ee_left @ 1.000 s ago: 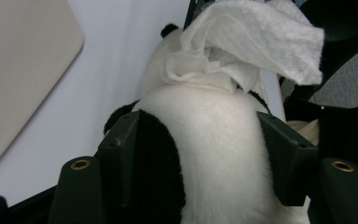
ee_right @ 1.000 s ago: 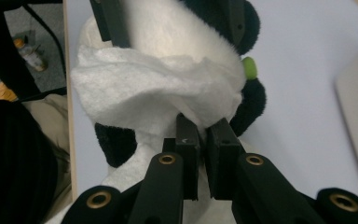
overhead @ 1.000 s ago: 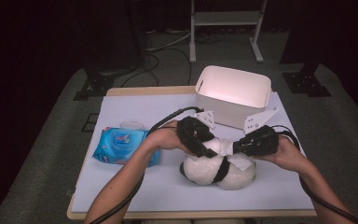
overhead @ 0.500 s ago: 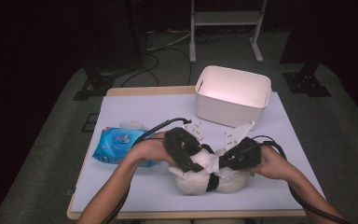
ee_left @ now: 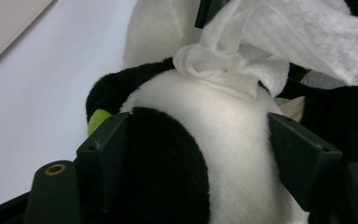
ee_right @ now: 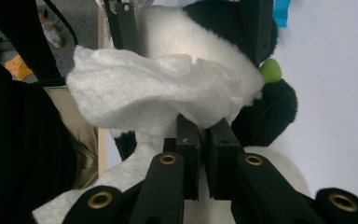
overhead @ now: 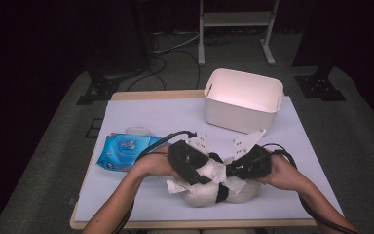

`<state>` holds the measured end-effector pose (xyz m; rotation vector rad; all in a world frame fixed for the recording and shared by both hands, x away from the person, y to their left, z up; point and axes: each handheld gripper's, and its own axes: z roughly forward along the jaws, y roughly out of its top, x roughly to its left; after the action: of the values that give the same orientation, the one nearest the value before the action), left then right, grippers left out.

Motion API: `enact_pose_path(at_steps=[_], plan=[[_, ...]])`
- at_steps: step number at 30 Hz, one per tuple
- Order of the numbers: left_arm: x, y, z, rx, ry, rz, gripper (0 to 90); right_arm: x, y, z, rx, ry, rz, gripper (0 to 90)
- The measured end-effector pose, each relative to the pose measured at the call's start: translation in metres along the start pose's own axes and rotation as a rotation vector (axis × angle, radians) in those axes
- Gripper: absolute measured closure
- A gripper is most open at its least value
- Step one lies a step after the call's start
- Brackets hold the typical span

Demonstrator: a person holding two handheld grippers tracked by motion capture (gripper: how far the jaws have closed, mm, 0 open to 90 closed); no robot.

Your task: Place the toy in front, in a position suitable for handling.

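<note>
A black-and-white panda plush (overhead: 202,196) lies on the white table near its front edge. My left gripper (overhead: 198,171) comes in from the left, its jaws on either side of the plush's body (ee_left: 223,135) and pressing into the fur. Those jaws have just been closing with the plush between them. My right gripper (overhead: 230,170) comes from the right, shut on a crumpled white wipe (ee_right: 144,88). The wipe (ee_left: 261,42) rests on top of the plush (ee_right: 223,28), close to a small green patch (ee_right: 271,71). In its own view the right gripper (ee_right: 204,126) pinches the wipe's edge.
A white plastic bin (overhead: 243,100) stands at the back right of the table (overhead: 146,117). A blue pack of wipes (overhead: 124,150) lies at the left, beside my left forearm. Cables trail from both grippers. Dark floor and stands surround the table.
Both hands and the plush have shifted toward the table's front edge and slightly left. The wipe stays in the right gripper, now lying on the plush.
</note>
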<state>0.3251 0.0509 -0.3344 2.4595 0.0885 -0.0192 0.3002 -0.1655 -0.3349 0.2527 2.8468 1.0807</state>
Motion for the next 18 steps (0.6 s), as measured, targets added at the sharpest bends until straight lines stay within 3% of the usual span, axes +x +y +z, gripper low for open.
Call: enact_pose_path(at_steps=[5, 18], plan=[[-0.001, -0.001, 0.000, -0.025, 0.006, 0.001, 25.2, -0.004, -0.004, -0.010, 0.010, -0.031, 0.011, 83.9], [0.001, 0.000, -0.001, -0.029, 0.006, -0.014, 25.2, -0.008, -0.011, -0.028, 0.027, -0.070, 0.029, 84.3]])
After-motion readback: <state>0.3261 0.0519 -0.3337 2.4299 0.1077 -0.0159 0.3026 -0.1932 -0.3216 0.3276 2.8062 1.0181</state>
